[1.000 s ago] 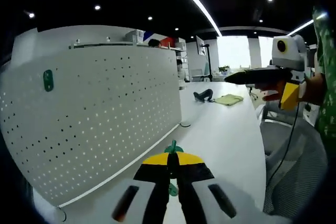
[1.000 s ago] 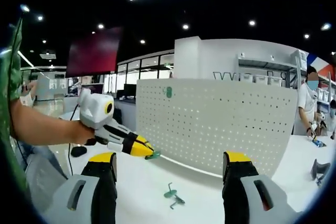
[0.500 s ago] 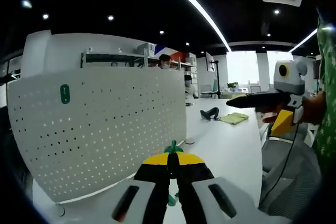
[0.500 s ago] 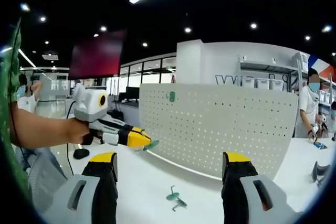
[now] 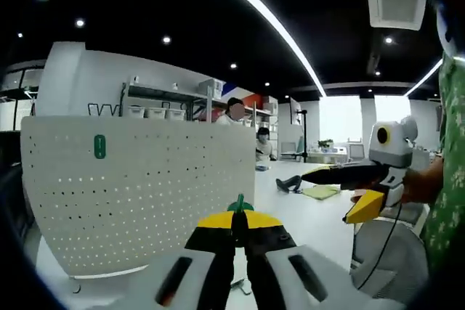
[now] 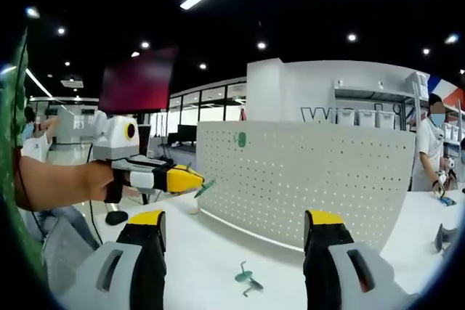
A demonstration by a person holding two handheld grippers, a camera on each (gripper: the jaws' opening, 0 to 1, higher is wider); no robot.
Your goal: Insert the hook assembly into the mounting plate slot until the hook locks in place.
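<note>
White desk [image 6: 211, 241] under dark ceiling lights is carrying an upright pegboard [image 5: 145, 194], the mounting plate, with one green hook [image 5: 99, 146] already seated near its upper corner.

My left gripper [image 5: 240, 224] is closing its fingers [image 5: 218, 221] on a green hook assembly [image 5: 240, 203], whose tip is poking up between the yellow pads. In the right gripper view this same gripper [image 6: 190, 179] is floating above the desk, its hook aimed toward the near edge of the pegboard but well apart from it.

My right gripper [image 6: 229, 226] is holding its fingers [image 6: 149, 230] wide apart, gripping nothing; in the left gripper view it [image 5: 330, 172] is hovering off to the side over the desk.

A spare green hook [image 6: 245, 279] is lying on the desk in front of the pegboard, between the right fingers.

Compared with a second ago, the left gripper is riding higher and the pegboard is sitting squarer and lower ahead of it, so the hook is being lifted toward hole level. I judge that insertion has not begun: the hook is not yet touching the plate, and alignment with a slot is what comes next.
</note>
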